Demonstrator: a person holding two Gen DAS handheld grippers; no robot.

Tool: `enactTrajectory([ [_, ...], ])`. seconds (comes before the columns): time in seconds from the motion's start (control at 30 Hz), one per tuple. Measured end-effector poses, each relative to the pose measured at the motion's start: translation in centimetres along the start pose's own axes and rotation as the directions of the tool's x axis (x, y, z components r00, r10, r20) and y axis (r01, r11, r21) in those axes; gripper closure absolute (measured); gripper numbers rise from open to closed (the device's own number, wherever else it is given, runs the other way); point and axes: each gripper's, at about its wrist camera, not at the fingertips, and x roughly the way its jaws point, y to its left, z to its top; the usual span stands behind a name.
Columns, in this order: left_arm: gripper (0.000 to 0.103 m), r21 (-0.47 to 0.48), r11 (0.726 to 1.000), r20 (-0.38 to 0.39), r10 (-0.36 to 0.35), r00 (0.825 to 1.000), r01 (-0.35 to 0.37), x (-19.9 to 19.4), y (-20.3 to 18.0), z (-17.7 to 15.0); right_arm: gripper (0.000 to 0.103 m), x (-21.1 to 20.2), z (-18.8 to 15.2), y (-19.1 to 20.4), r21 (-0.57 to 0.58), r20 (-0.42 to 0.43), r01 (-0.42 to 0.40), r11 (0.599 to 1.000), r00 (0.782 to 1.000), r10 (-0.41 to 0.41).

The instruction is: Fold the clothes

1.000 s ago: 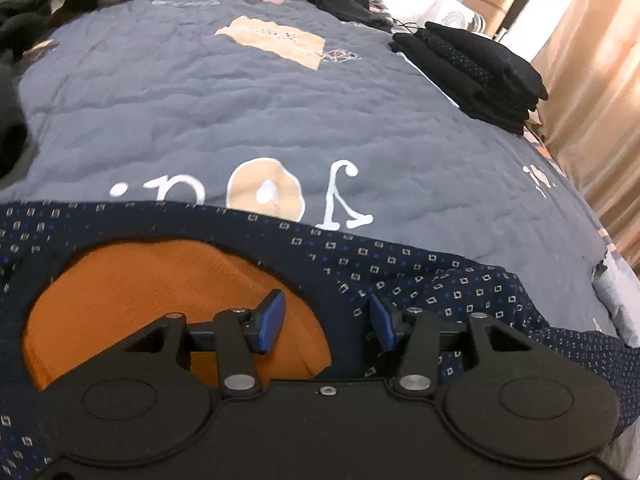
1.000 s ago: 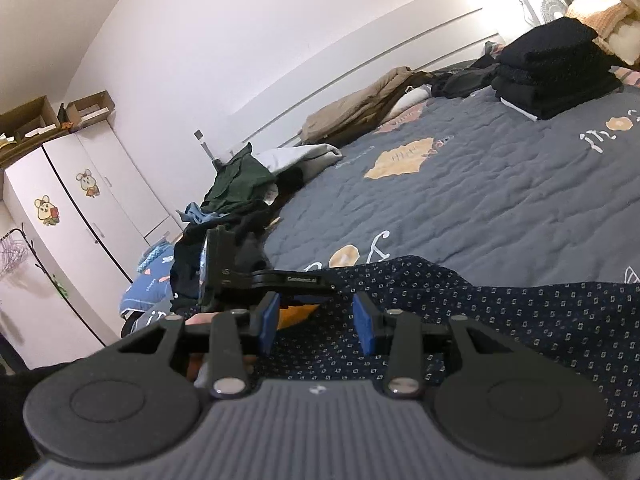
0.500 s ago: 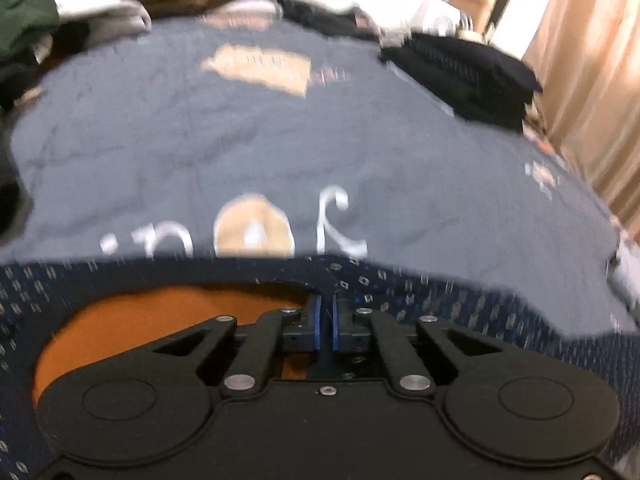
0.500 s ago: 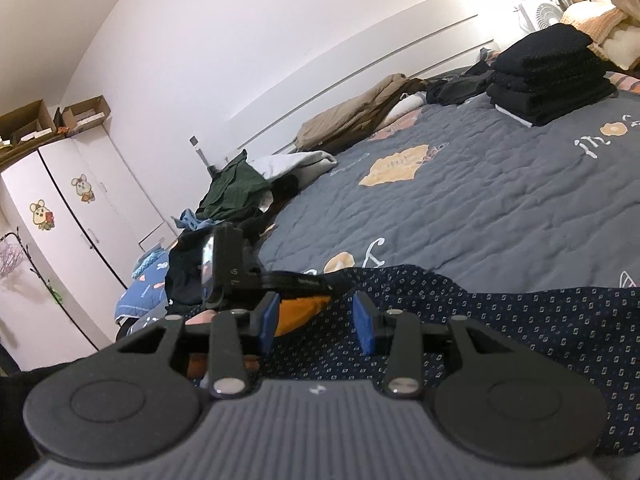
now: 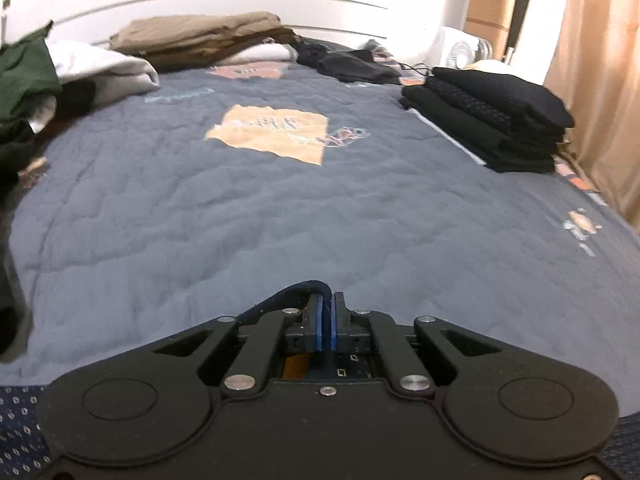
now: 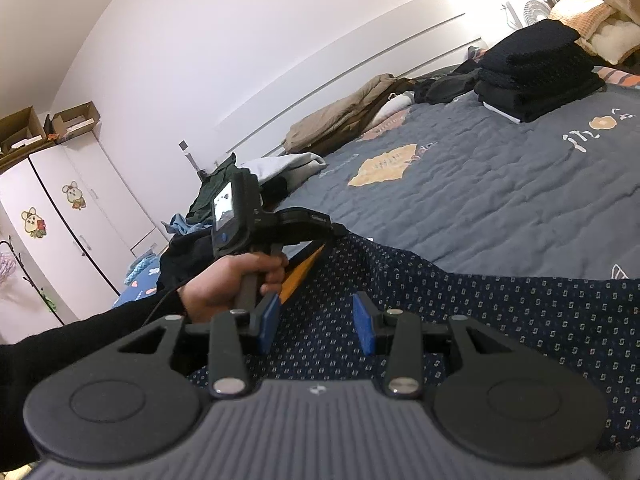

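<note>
Closest in the right wrist view, the right gripper (image 6: 316, 322) hangs with its blue pads spread apart over the navy patterned garment (image 6: 500, 320); nothing is between them, and whether the pads touch the cloth is hard to tell from this angle. The garment lies across the near edge of the bed, its orange lining (image 6: 302, 276) showing where the fabric is lifted. Just beyond, the person's left hand (image 6: 228, 284) grips the handle of the left gripper (image 5: 327, 320). Its jaws are pressed together, pinching a raised fold of the garment's edge so that the cloth peaks up from the grey quilt (image 5: 280, 208). Farther off, near the right side of the bed, sits a stack of folded black clothes (image 5: 492, 120). At the headboard lie tan clothes (image 5: 200, 36), a white garment (image 5: 104, 68) and a dark green one (image 5: 24, 76). A white fan (image 5: 464, 52) stands behind the stack.
</note>
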Motion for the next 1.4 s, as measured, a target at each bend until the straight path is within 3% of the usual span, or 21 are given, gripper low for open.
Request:
enactTrajectory([
  [0.1,0.097,-0.017,1.000,-0.087,-0.012,0.996,0.011,0.9,0.4,-0.5,0.063,0.0,0.0,-0.1,0.005,-0.003,0.006,1.000,1.000,-0.006],
  [0.17,0.094,0.024,1.000,-0.083,-0.012,0.996,0.014,-0.1,0.6,-1.2,0.063,0.0,0.0,-0.2,0.010,-0.005,0.007,1.000,1.000,-0.007],
  [0.3,0.073,0.033,0.999,-0.041,-0.036,0.999,0.038,-5.1,3.2,-1.6,0.063,-0.2,0.0,-0.1,0.015,-0.002,-0.002,1.000,1.000,0.002],
  [0.47,0.066,0.098,0.992,0.009,0.077,0.997,-0.077,-11.7,7.8,-2.6,0.063,-0.1,0.0,0.4,0.016,-0.004,-0.025,1.000,1.000,0.025],
  [0.57,0.064,0.179,0.965,0.013,0.194,0.981,-0.193,-14.5,10.3,-4.1,0.063,0.2,-0.2,0.8,0.009,-0.010,-0.040,0.999,0.999,0.040],
  [0.73,0.064,0.267,0.919,-0.022,0.306,0.952,-0.290,-16.3,13.5,-6.8,0.063,1.0,-0.8,1.3,0.002,-0.032,-0.041,0.999,0.999,0.041],
  [0.93,0.051,0.267,0.941,-0.082,0.238,0.968,-0.209,-13.7,13.0,-7.0,0.063,2.0,-1.5,2.1,-0.019,-0.067,-0.043,0.999,0.997,0.041],
  [1.1,0.051,0.222,0.965,-0.139,0.174,0.975,-0.141,-10.1,11.9,-7.1,0.063,2.3,-1.8,2.0,-0.029,-0.087,-0.034,0.999,0.996,0.031],
  [1.17,0.052,0.262,0.955,-0.172,0.189,0.967,-0.140,-9.0,11.5,-7.8,0.063,2.3,-1.8,1.7,-0.025,-0.089,-0.028,0.999,0.996,0.025],
  [1.23,0.073,0.320,0.937,-0.191,0.208,0.959,-0.140,-8.3,11.1,-8.6,0.063,2.3,-1.7,1.5,-0.017,-0.089,-0.022,1.000,0.996,0.020],
  [1.27,0.090,0.321,0.938,-0.199,0.198,0.960,-0.127,-8.3,11.2,-8.6,0.063,2.2,-1.7,1.5,-0.016,-0.088,-0.021,1.000,0.996,0.020],
  [1.4,0.097,0.288,0.947,-0.175,0.199,0.964,-0.143,-8.8,12.2,-7.9,0.063,2.1,-1.7,1.4,-0.012,-0.083,-0.022,1.000,0.996,0.021],
])
